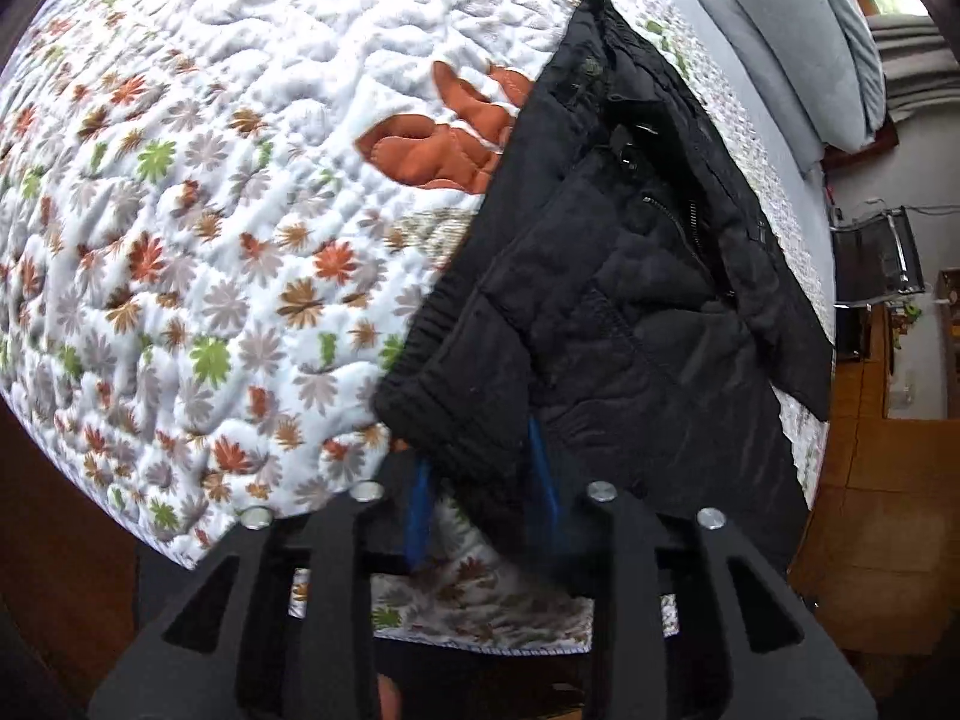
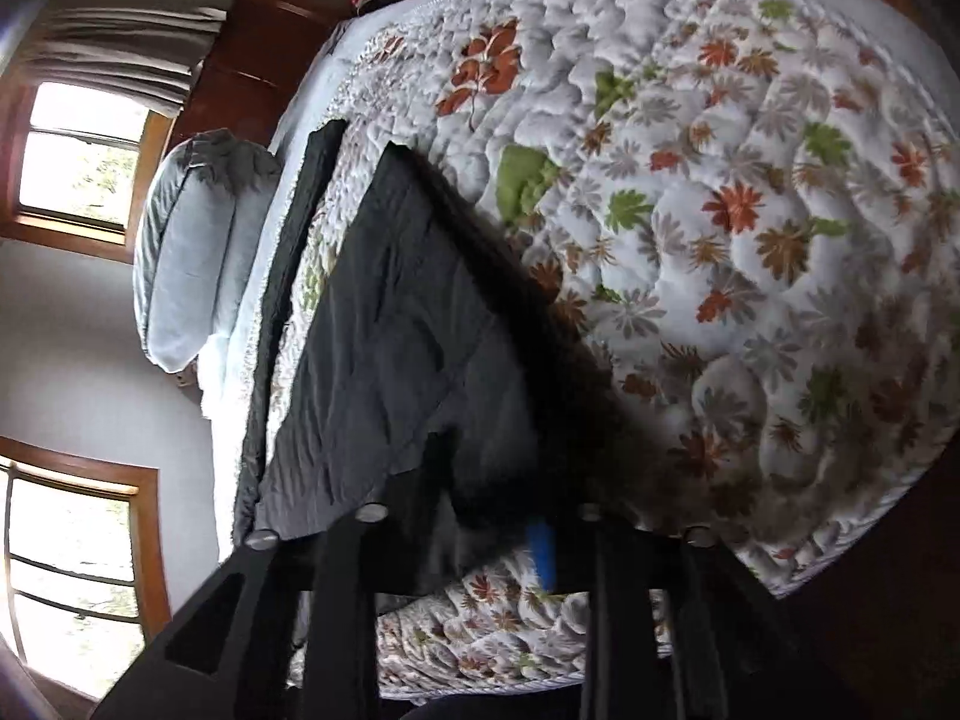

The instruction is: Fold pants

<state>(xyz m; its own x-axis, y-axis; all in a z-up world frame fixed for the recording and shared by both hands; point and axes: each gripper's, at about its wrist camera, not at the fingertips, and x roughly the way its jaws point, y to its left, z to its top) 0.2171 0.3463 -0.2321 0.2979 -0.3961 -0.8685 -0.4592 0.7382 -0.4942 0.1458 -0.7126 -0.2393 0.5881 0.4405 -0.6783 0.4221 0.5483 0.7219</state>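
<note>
Black quilted pants (image 1: 630, 300) lie along the right side of a bed with a floral quilt (image 1: 210, 180). Their open waistband, zipper and button face up. My left gripper (image 1: 486, 480) is shut on the elastic waistband corner (image 1: 444, 396), with blue pads on either side of the cloth. In the right wrist view the pants (image 2: 396, 348) stretch away towards the pillows. My right gripper (image 2: 492, 534) is shut on the near end of the pants. One blue pad (image 2: 540, 552) shows; the other is hidden under the fabric.
Grey-blue pillows (image 1: 798, 42) (image 2: 186, 252) lie at the head of the bed. A wooden headboard (image 2: 264, 42) and windows (image 2: 78, 150) stand behind them. A wooden floor (image 1: 870, 510) and a black chair (image 1: 876, 258) are beside the bed. The quilt (image 2: 750, 210) spreads wide beside the pants.
</note>
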